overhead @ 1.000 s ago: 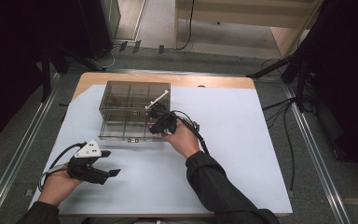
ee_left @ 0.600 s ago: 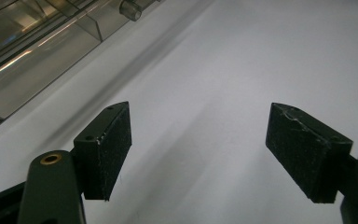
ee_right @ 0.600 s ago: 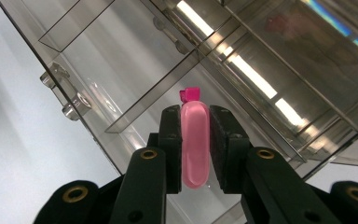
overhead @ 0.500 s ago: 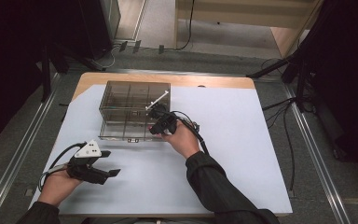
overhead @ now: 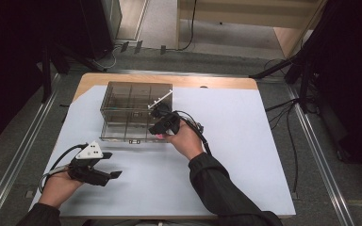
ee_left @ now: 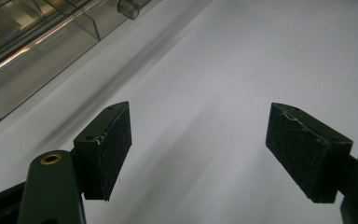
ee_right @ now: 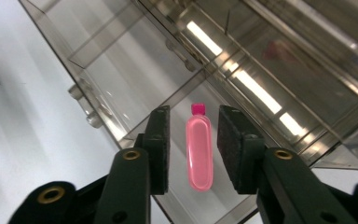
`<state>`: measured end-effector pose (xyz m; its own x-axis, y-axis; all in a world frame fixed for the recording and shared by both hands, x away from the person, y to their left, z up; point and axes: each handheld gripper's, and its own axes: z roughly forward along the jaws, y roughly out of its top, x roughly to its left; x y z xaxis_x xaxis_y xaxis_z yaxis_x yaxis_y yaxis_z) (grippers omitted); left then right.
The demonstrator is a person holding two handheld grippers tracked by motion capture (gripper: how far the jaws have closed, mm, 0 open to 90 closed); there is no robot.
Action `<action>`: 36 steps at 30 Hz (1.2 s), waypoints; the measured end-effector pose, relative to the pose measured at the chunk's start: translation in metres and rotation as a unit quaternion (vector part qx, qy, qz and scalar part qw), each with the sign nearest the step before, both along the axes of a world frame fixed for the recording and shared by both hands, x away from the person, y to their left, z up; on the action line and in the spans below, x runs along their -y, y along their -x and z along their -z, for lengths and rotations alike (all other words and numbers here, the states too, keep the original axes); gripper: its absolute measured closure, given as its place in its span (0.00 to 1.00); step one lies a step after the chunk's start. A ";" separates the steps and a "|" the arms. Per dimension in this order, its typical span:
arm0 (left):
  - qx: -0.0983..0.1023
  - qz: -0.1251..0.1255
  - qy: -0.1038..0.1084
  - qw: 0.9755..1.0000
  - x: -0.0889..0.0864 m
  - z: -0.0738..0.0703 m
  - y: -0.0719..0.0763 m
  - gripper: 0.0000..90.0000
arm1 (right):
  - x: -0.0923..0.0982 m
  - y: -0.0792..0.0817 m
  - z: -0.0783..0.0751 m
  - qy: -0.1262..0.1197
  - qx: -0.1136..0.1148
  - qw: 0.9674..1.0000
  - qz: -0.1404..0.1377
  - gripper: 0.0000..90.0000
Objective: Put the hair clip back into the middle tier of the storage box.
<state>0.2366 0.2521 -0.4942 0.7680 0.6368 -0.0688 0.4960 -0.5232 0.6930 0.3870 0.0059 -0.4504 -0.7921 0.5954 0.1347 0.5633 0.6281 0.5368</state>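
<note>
White table sheet (overhead: 245,141) | right gripper (ee_right: 193,140) unmoved, straddling pink bottle (ee_right: 199,156)

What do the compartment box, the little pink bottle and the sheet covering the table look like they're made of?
Compartment box: smoke-tinted clear plastic, glossy; the dividers show through and the ceiling lights reflect off it. Pink bottle between the right gripper pads: translucent glossy plastic, probably, with an opaque darker pink cap. Table sheet: matte white, paper or thin plastic; which one is unclear. It lies over a wooden tabletop.
</note>
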 end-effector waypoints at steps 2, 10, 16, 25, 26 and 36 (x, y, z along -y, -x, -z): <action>-0.001 0.000 -0.001 1.000 0.000 -0.001 0.000 0.26 | 0.001 0.001 -0.001 -0.004 0.005 1.000 -0.004 0.71; -0.002 -0.003 0.006 1.000 -0.003 -0.001 -0.002 0.26 | 0.014 0.005 -0.005 -0.023 0.027 0.999 -0.012 0.61; -0.002 0.003 0.006 1.000 0.000 0.000 -0.004 0.26 | 0.028 0.005 -0.008 -0.033 0.014 0.999 -0.003 0.55; 0.003 0.010 0.006 1.000 0.003 -0.002 -0.007 0.26 | 0.044 0.009 -0.011 -0.039 0.021 0.999 0.002 0.50; 0.003 0.010 0.006 1.000 0.003 -0.002 -0.007 0.26 | 0.044 0.009 -0.011 -0.039 0.021 0.999 0.002 0.50; 0.002 0.017 0.004 1.000 0.008 -0.002 -0.011 0.26 | 0.059 0.011 -0.013 -0.042 0.022 0.999 0.009 0.49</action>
